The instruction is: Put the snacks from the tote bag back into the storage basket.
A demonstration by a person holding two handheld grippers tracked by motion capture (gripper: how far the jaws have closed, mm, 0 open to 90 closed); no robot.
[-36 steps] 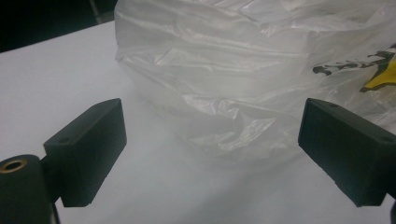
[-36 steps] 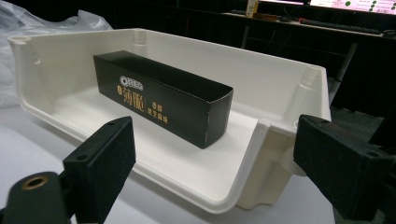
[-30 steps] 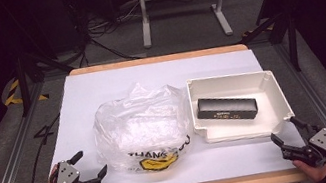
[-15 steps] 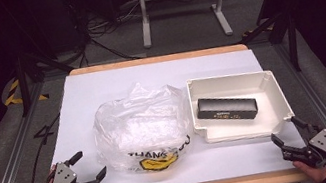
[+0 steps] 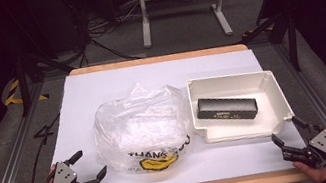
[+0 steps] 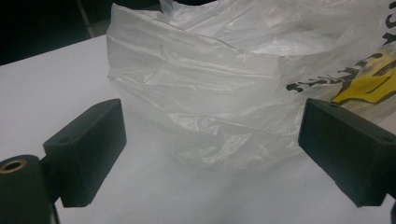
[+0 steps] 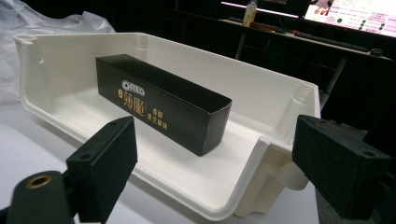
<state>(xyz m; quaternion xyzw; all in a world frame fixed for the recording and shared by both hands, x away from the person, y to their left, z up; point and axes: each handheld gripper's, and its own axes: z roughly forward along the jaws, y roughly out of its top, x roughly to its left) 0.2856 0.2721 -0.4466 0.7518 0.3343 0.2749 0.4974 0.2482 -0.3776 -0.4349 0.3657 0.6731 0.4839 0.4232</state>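
**Both tools poised: bag and boxed biscuits ahead**

The plastic bag sits mid-tabletop, and everything else is placed from it. The white tray lies just to its right, touching or nearly so, with a black box lying inside. The left tool rests near the bag's front-left corner, jaws spread and empty; the right tool waits beyond the tray's near corner, also released.

Likely next is opening the bag and lifting the box. Pinch one thin layer at the rim, not the crumpled bulk, and take the box across its narrow sides.

The box reads "OREO" with gold Chinese characters; the bag shows "THANK" above a yellow mark.
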